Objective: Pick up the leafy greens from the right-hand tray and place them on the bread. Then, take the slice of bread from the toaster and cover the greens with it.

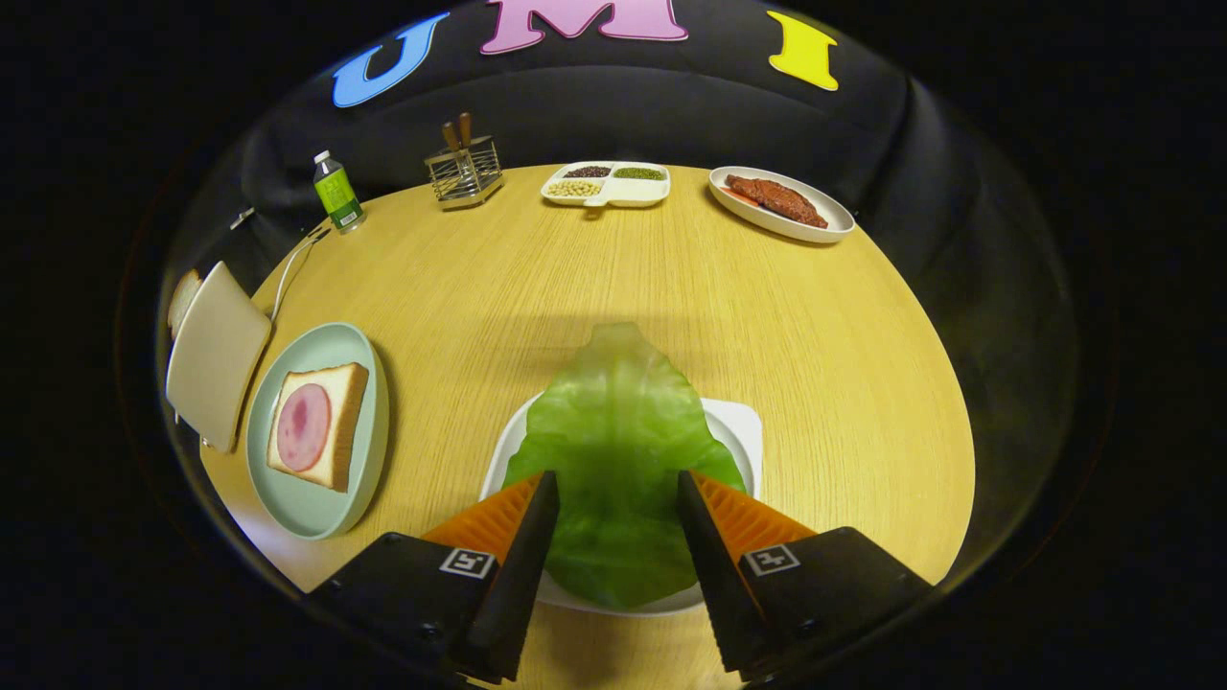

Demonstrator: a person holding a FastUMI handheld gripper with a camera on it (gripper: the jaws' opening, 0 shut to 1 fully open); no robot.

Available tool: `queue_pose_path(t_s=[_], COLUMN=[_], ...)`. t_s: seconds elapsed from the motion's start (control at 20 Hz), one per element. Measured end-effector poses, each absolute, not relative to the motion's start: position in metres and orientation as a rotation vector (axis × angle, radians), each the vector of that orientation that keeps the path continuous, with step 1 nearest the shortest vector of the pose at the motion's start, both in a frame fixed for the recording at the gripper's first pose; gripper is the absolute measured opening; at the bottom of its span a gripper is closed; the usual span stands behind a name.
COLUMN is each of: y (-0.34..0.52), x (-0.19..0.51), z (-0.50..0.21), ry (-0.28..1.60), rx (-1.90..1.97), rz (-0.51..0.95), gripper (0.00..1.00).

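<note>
A large green lettuce leaf (613, 431) lies on a white tray (738, 426) on the wooden table, its far tip reaching past the tray's rim. My gripper (616, 479) hovers over the near half of the leaf, open, with the leaf showing in the gap between the fingers and spreading wider than them on both sides. To the left of the fingers, a slice of bread (335, 393) topped with a round of ham (303, 426) rests on a pale green plate (288, 498). Further left stands a white toaster (216, 355) with a slice of bread (182, 297) sticking out.
Along the table's far edge stand a green bottle (336, 192), a wire rack with wooden-handled utensils (465, 171), a white divided dish of beans (606, 184) and a white plate of meat (778, 201). A white cable (292, 268) runs from the toaster.
</note>
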State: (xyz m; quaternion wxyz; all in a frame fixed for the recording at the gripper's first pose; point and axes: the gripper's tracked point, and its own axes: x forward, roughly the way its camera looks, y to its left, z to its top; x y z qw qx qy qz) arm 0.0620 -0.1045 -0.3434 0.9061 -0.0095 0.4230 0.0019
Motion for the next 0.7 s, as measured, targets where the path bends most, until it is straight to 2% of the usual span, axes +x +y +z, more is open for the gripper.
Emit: queue_pose_path(t_s=[0.1, 0.2, 0.35, 0.4, 0.45, 0.5, 0.7], y=[-0.103, -0.104, -0.106, -0.105, -0.104, -0.101, -0.096], x=[0.062, 0.062, 0.061, 0.063, 0.062, 0.061, 0.056], z=[-0.342, -0.342, -0.342, -0.344, -0.342, -0.342, -0.339], ry=[0.880, 0.875, 0.878, 0.875, 0.866, 0.868, 0.901], rx=[-0.032, -0.037, -0.041, -0.036, -0.045, -0.051, -0.039], rz=[0.028, 0.031, 0.035, 0.029, 0.038, 0.050, 0.089], gripper=[0.78, 0.47, 0.47, 0.17, 0.17, 0.10, 0.07])
